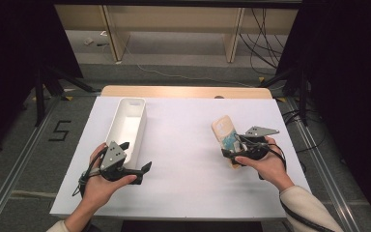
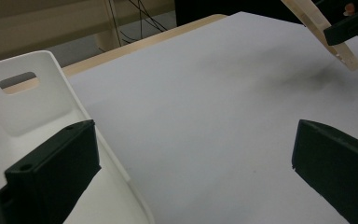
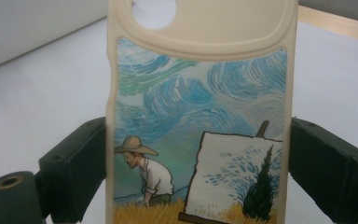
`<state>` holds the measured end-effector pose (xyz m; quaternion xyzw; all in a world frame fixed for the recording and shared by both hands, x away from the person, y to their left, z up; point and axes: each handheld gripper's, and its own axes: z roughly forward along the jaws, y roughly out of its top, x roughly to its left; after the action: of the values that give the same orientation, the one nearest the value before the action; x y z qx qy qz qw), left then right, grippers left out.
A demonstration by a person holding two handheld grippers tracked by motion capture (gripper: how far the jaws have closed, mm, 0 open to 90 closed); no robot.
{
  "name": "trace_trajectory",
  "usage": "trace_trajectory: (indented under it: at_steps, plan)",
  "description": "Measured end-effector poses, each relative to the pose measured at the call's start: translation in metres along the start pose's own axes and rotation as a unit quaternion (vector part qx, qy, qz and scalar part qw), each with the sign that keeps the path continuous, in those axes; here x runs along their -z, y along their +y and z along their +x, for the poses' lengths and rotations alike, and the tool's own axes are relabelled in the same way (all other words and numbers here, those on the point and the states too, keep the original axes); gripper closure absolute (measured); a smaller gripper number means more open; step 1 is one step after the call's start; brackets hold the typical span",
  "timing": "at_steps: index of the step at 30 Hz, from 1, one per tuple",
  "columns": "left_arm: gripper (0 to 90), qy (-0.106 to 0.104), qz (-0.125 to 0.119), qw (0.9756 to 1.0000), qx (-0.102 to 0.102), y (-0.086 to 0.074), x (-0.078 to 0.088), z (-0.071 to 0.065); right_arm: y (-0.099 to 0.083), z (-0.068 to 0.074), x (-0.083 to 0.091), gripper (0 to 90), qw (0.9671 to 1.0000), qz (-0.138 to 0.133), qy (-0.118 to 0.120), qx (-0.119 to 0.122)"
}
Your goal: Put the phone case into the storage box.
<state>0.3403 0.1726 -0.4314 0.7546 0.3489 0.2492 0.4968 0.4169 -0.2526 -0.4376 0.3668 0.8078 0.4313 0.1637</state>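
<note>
High view first: the right gripper (image 1: 233, 153) holds a phone case (image 1: 225, 133) by its near end, over the right part of the white table (image 1: 183, 159); the case's far end points away from the person and toward the table's back edge. The left gripper (image 1: 137, 159) sits near the front left, just beside the near end of a long white bin (image 1: 125, 126), its jaws spread with nothing between them.

Left gripper view: both black jaws stand wide apart over bare table, and the left one overlaps the bin (image 2: 32, 107) wall — whether it touches, I cannot tell. At the top right the beige edge of the phone case (image 2: 340, 49) hangs tilted above the table, clamped in the other gripper.

Right gripper view: the phone case (image 3: 200, 116) stands between the jaws, each pad pressed against a long side — a firm grip. Its face shows a painted scene of swirling blue sky, a figure in a straw hat and an easel.
</note>
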Motion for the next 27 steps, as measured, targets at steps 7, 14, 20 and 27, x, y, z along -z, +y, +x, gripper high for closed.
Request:
trace_trajectory:
  at_steps: [7,14,20,27]
  plan:
    - [0.0,0.000,0.000,1.0000,0.001,0.000,0.000,0.000,0.000,0.004,0.000,11.1,0.9999,-0.010,0.005,0.001]
    - [0.0,0.000,0.000,1.0000,0.000,0.000,0.000,0.000,0.000,0.008,0.001,11.2,0.9998,-0.017,0.009,0.003]
    - [0.0,0.000,-0.001,1.0000,0.000,0.000,0.000,0.000,0.001,0.011,0.001,11.2,0.9996,-0.024,0.014,0.002]
    - [0.0,0.000,-0.001,1.0000,0.000,0.001,0.000,0.000,0.001,0.014,0.001,11.2,0.9994,-0.031,0.017,0.001]
